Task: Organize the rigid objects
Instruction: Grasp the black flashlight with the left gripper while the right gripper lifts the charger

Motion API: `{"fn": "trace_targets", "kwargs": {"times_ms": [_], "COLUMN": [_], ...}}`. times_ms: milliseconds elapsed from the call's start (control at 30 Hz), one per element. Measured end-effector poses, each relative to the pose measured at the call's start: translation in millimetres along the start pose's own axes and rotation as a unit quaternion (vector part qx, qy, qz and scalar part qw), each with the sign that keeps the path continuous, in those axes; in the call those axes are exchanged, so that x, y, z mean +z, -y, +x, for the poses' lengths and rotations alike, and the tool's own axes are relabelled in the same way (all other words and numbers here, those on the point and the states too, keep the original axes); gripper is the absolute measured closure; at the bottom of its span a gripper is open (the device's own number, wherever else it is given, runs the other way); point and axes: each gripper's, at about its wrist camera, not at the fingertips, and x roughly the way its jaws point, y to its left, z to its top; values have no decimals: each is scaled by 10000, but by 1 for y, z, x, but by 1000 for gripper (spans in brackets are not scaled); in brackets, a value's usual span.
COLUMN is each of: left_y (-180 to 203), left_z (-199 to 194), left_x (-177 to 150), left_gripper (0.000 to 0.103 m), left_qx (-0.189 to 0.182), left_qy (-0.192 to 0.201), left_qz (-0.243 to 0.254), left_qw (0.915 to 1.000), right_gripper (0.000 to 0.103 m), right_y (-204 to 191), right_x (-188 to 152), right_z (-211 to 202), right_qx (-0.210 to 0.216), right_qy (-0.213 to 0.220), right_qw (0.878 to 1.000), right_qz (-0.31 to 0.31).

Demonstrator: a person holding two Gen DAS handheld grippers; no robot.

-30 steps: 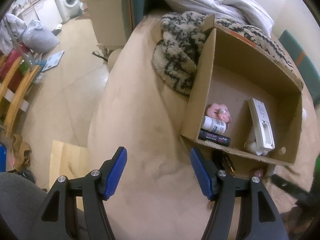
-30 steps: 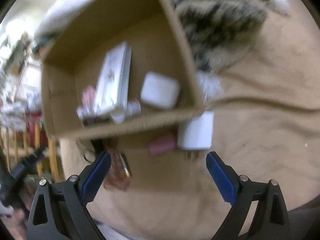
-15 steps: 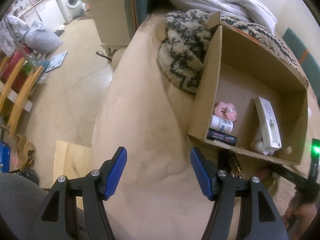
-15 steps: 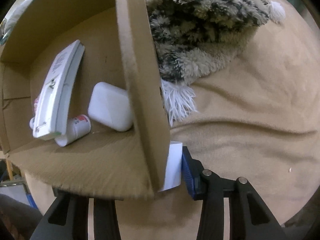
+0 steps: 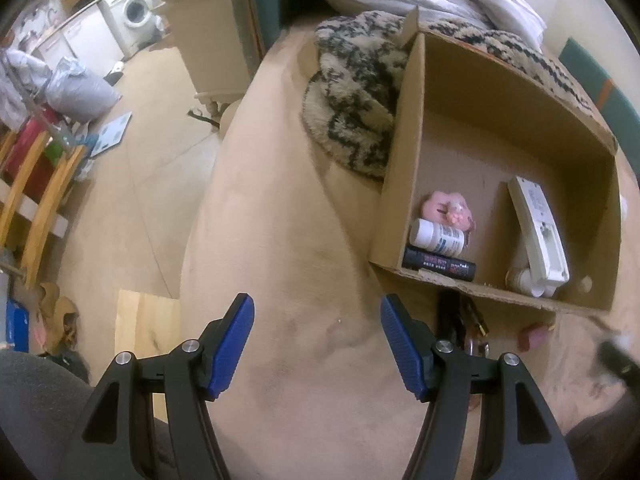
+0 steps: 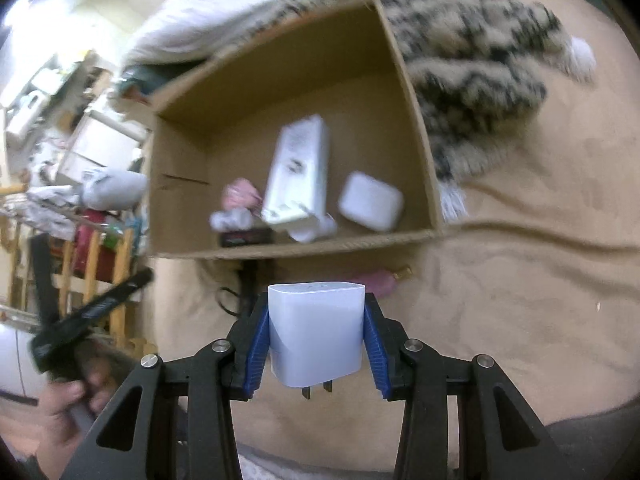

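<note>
My right gripper (image 6: 316, 336) is shut on a white plug adapter (image 6: 316, 332), prongs toward the camera, lifted above the beige blanket in front of the cardboard box (image 6: 416, 120). Inside the box lie a white remote (image 6: 300, 172), a white case (image 6: 370, 202), a pink item (image 6: 240, 194), a white bottle and a black tube (image 6: 246, 236). In the left wrist view the same box (image 5: 400, 152) holds the remote (image 5: 538, 232), white bottle (image 5: 438, 238), black tube (image 5: 438, 264) and pink item (image 5: 448, 210). My left gripper (image 5: 316, 344) hangs open over bare blanket, left of the box.
A pink bottle (image 6: 380, 280) and dark small items (image 5: 460, 320) lie on the blanket just in front of the box. A black-and-cream fluffy throw (image 5: 352, 100) lies behind and beside it. The bed edge drops to the floor (image 5: 120, 200) at left, with wooden furniture (image 5: 36, 184).
My right gripper closed on the white plug adapter beside the box's near corner and lifted it clear of the blanket. The left gripper stayed open and almost still.
</note>
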Motion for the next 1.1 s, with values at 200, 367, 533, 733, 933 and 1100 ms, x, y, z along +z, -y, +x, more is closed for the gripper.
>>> {"fn": "trace_targets", "kwargs": {"times_ms": [200, 367, 533, 733, 933, 1100], "left_y": [12, 49, 82, 96, 92, 73], "left_z": [6, 19, 50, 77, 79, 70], "left_x": [-3, -5, -7, -11, -13, -19], "left_gripper": [42, 42, 45, 67, 81, 82], "left_qx": [-418, -707, -990, -810, -883, -540], "left_qy": [-149, -403, -921, -1257, -1284, -1291], "left_qz": [238, 803, 695, 637, 607, 563], "left_qw": [9987, 9934, 9884, 9867, 9859, 9886], "right_gripper": [58, 58, 58, 58, 58, 58], "right_y": [2, 5, 2, 8, 9, 9], "right_x": [10, 11, 11, 10, 12, 11], "right_z": [-21, -15, -2, -3, 2, 0], "right_qx": [172, 342, 167, 252, 279, 322], "right_qy": [560, 616, 424, 415, 322, 328], "right_qw": [9981, 9975, 9989, 9988, 9991, 9989], "right_qz": [-180, -43, -93, -8, 72, 97]}}
